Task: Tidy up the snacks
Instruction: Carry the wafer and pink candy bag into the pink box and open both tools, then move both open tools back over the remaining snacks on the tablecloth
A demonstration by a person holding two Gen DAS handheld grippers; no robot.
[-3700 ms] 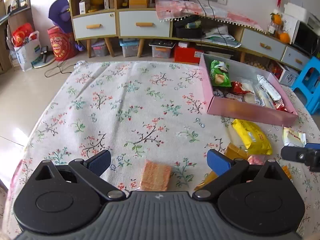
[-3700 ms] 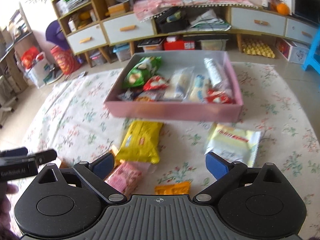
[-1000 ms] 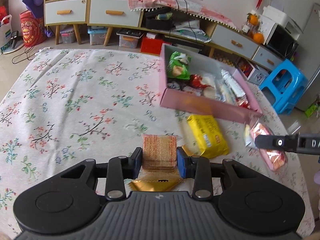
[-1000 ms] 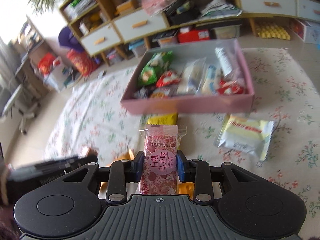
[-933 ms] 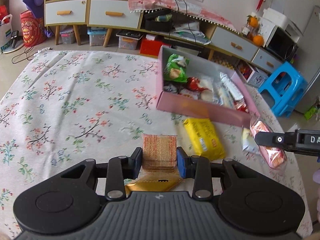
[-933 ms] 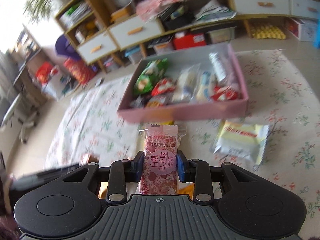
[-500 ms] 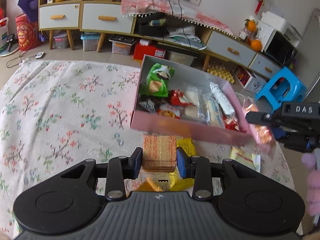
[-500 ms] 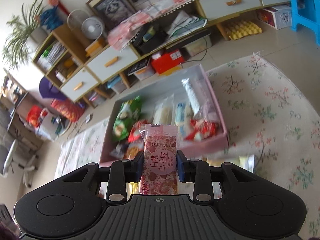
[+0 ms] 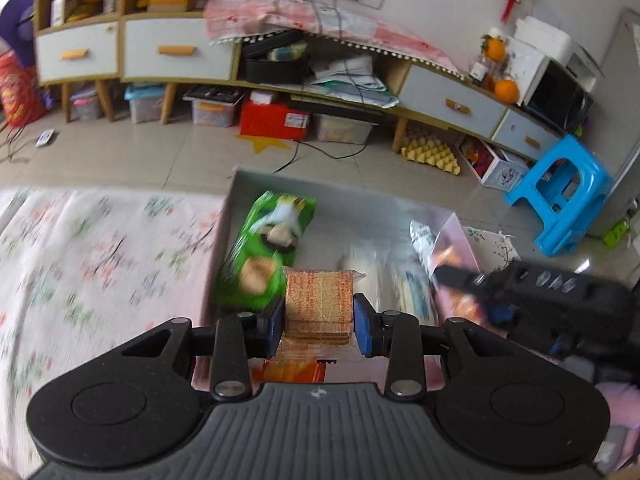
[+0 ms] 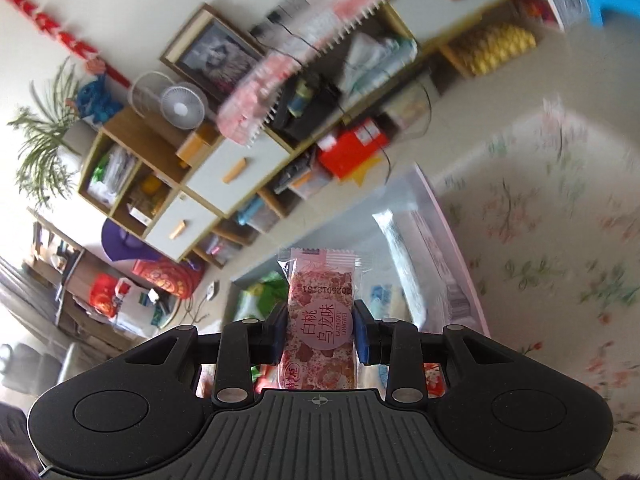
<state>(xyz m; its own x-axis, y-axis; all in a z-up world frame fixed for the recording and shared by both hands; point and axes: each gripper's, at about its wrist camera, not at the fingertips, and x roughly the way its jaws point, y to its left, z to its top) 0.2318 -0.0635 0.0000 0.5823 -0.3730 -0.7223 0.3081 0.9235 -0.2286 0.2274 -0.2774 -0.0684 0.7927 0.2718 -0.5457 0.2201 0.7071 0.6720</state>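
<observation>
Both grippers carry a snack over the pink box (image 9: 460,228), which sits on the flowered cloth (image 9: 100,260); the judgement is that this is the delivery step, with release not yet made.

Left gripper (image 9: 319,322): jaws narrow, clamped on the two side edges of an orange wafer pack (image 9: 319,300). The pack sticks out forward between the pads, its long axis along the gripper's pointing line, far end toward the box interior beside the green bag (image 9: 268,256). The side grip leaves the flat face level, presumably so it drops flat.

Right gripper (image 10: 320,336): jaws narrow, clamped across the width of a pink candy bar (image 10: 322,320). Its long axis runs along the fingers, crimped end forward, printed face up. This view is tilted, so the gripper appears rolled. The bar hangs above the box (image 10: 448,236), near a long white packet (image 10: 400,256) lying lengthwise by the wall.

In the left view the right gripper (image 9: 460,280) shows at the box's right side. Box contents are blurred; the free space cannot be judged.
</observation>
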